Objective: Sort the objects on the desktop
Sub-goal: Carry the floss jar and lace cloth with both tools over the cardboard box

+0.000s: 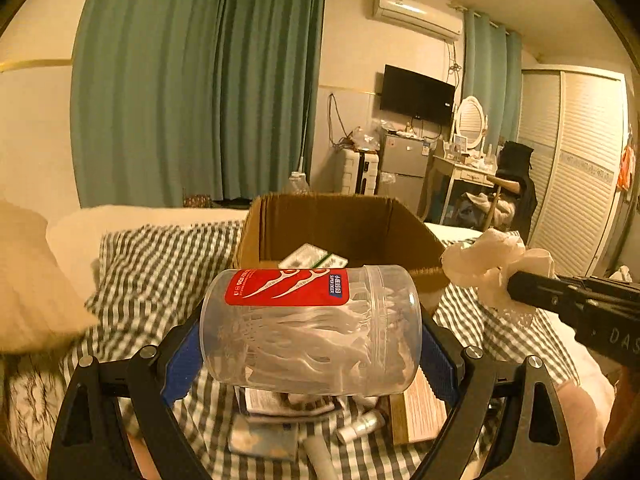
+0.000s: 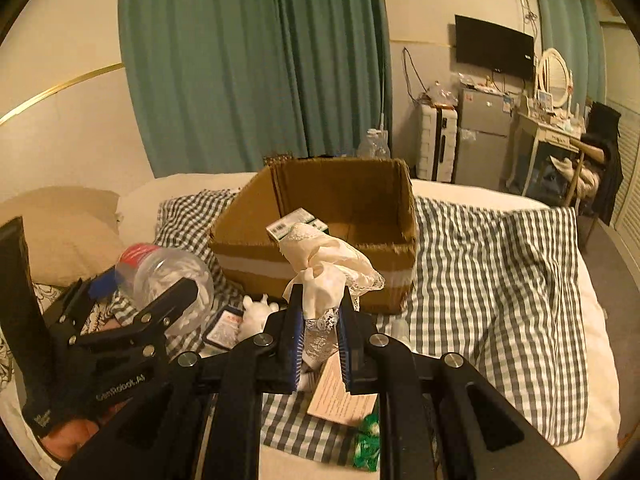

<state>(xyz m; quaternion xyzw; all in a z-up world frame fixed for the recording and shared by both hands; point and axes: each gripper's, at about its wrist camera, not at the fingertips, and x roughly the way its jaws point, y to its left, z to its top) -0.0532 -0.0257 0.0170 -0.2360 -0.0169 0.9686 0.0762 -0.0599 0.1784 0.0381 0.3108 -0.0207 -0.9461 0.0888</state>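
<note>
My left gripper [image 1: 310, 332] is shut on a clear plastic jar of floss picks [image 1: 312, 328] with a red label, held sideways above the checked cloth; the jar [image 2: 168, 276] also shows at the left of the right wrist view. My right gripper [image 2: 318, 312] is shut on a cream lace-edged cloth [image 2: 328, 268], bunched above its fingers. That cloth [image 1: 492, 268] appears at the right in the left wrist view. An open cardboard box [image 1: 344, 228] stands just beyond both grippers, with a small green-and-white packet [image 2: 294, 222] inside.
On the grey checked cloth [image 2: 500, 264] under the grippers lie tubes [image 1: 360, 428], a wooden-looking card [image 2: 340, 396], a small white plush [image 2: 258, 312], a flat packet [image 2: 224, 328] and a green wrapper [image 2: 368, 440]. A pillow [image 1: 36, 280] lies at left. Bedroom furniture stands far behind.
</note>
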